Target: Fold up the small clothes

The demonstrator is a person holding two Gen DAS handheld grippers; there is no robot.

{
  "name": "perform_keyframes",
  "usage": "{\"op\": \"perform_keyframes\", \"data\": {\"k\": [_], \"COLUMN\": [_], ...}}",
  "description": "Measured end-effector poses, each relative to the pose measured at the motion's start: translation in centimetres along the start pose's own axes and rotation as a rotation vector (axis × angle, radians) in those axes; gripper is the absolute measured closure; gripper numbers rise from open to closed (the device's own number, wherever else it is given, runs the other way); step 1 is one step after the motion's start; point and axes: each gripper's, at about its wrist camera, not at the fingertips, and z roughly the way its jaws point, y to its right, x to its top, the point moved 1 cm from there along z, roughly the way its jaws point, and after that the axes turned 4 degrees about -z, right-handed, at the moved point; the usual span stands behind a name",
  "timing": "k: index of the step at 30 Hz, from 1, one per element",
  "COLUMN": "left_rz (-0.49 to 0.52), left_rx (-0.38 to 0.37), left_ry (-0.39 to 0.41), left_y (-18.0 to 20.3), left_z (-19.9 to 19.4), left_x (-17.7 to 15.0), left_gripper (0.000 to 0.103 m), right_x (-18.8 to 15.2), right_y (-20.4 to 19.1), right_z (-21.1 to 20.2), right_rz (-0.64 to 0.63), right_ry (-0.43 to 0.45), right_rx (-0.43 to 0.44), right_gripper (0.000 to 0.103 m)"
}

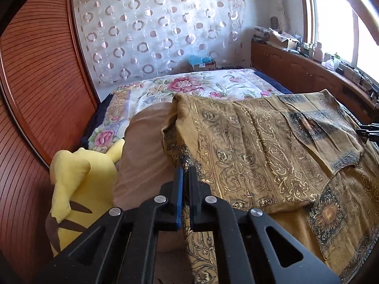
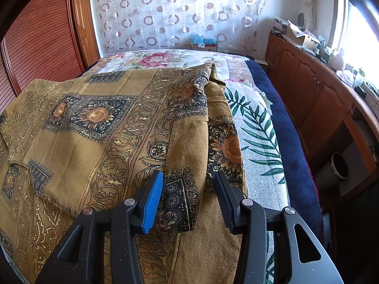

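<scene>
A mustard-brown patterned garment [image 1: 260, 146] with paisley and sunflower prints lies spread over the bed. My left gripper [image 1: 185, 165] is shut on the garment's left edge, the cloth pinched between its blue pads. In the right wrist view the same garment [image 2: 99, 130] has its right side folded over toward the middle. My right gripper [image 2: 189, 179] is open, its jaws wide apart over the folded edge, with a blue pad [image 2: 152, 203] on the left finger. Nothing is between the fingers. The right gripper's tip shows at the far right of the left wrist view [image 1: 369, 132].
A yellow plush toy [image 1: 75, 189] and a brown pillow [image 1: 144, 161] lie left of the garment. A floral quilt [image 1: 189, 87] covers the far bed. A leaf-print cloth [image 2: 258, 137] and navy blanket [image 2: 284, 123] lie to the right, beside wooden cabinets [image 2: 315, 90]. A wooden wardrobe [image 1: 35, 82] stands on the left.
</scene>
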Motion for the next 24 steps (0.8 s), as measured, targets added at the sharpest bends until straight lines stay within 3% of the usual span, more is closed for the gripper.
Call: {"op": "perform_keyframes", "data": {"k": [11, 14, 18, 19, 21, 24], "left_rz": [0.061, 0.053, 0.000, -0.008, -0.020, -0.057], "left_rx": [0.024, 0.018, -0.029, -0.037, -0.045, -0.083], "left_ry": [-0.149, -0.150, -0.093, -0.072, -0.034, 0.001], "left_y": [0.9, 0.6, 0.3, 0.3, 0.3, 0.0], "left_z": [3.3, 3.3, 1.4, 0.8, -0.5, -2.3], "left_x": [0.6, 0.3, 0.4, 0.6, 0.8, 1.3], "left_gripper": [0.098, 0.098, 0.101, 0.101, 0.101, 0.101], "right_x": [0.0, 0.0, 0.0, 0.0, 0.1, 0.3], "right_y": [0.0, 0.0, 0.0, 0.1, 0.2, 0.7], "right_z": [0.0, 0.0, 0.0, -0.1, -0.4, -1.4], "right_rz": [0.000, -0.001, -0.002, -0.001, 0.003, 0.036], "right_ry": [0.001, 0.001, 0.003, 0.008, 0.028, 0.053], "right_rx": [0.001, 0.001, -0.001, 0.008, 0.052, 0.103], "right_gripper": [0.056, 0.056, 0.056, 0.061, 0.098, 0.100]}}
